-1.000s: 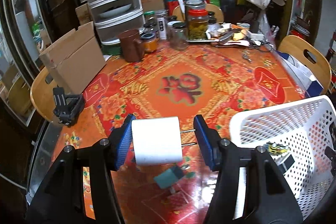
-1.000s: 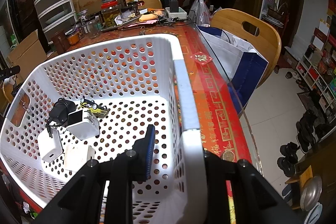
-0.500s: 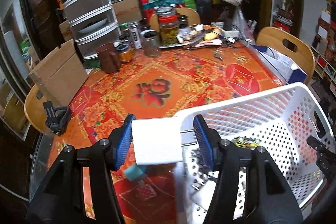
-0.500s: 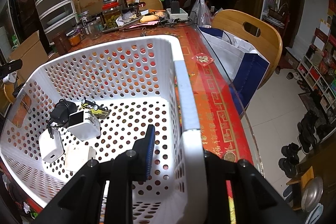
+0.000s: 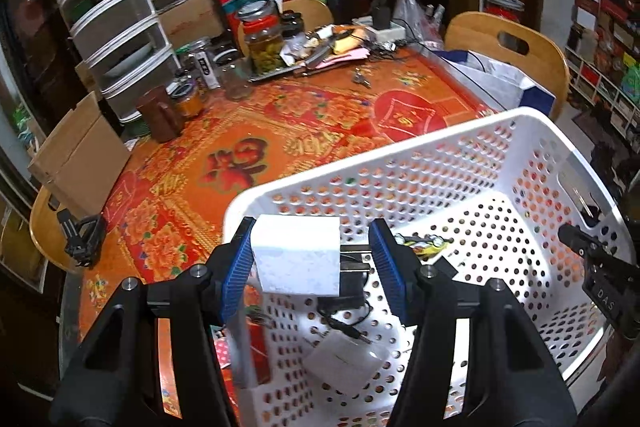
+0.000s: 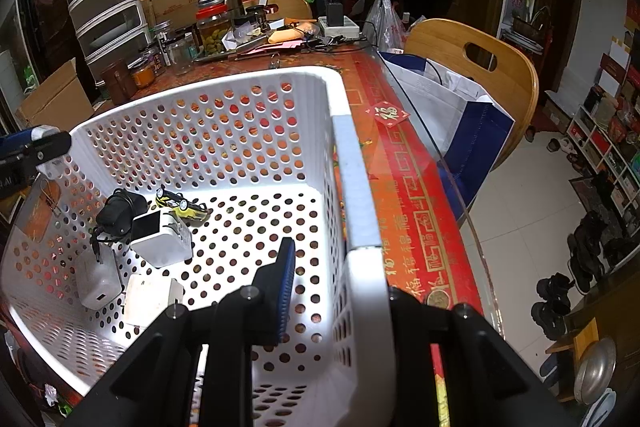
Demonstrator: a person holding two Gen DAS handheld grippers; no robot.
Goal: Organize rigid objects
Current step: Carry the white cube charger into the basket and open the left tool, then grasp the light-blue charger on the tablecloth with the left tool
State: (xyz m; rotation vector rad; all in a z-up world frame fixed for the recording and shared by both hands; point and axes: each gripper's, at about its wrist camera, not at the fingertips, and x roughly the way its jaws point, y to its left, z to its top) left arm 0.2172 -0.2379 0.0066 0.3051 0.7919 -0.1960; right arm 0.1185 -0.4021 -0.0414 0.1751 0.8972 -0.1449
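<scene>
My left gripper [image 5: 314, 261] is shut on a white plug charger [image 5: 298, 259], prongs against the right pad, and holds it above the near-left corner of the white perforated basket [image 5: 440, 143]. In the basket lie white chargers [image 6: 160, 239], a black adapter [image 6: 118, 213] and a yellow toy car [image 6: 180, 207]. My right gripper [image 6: 332, 291] is shut on the basket's right wall [image 6: 362, 267], one finger inside, the other hidden outside. The left gripper shows at the left edge of the right wrist view [image 6: 32, 147].
The table has a red and orange patterned cloth [image 5: 240, 155]. Jars [image 5: 264, 43], a brown mug [image 5: 160, 111], drawers [image 5: 108, 39] and a cardboard box [image 5: 80, 155] stand at the back left. A black clamp [image 5: 82, 235] sits at the left edge. Wooden chairs [image 6: 472, 75] stand to the right.
My left gripper has carried the white charger to the right, from over the tablecloth to above the basket. The right gripper and the basket have stayed still.
</scene>
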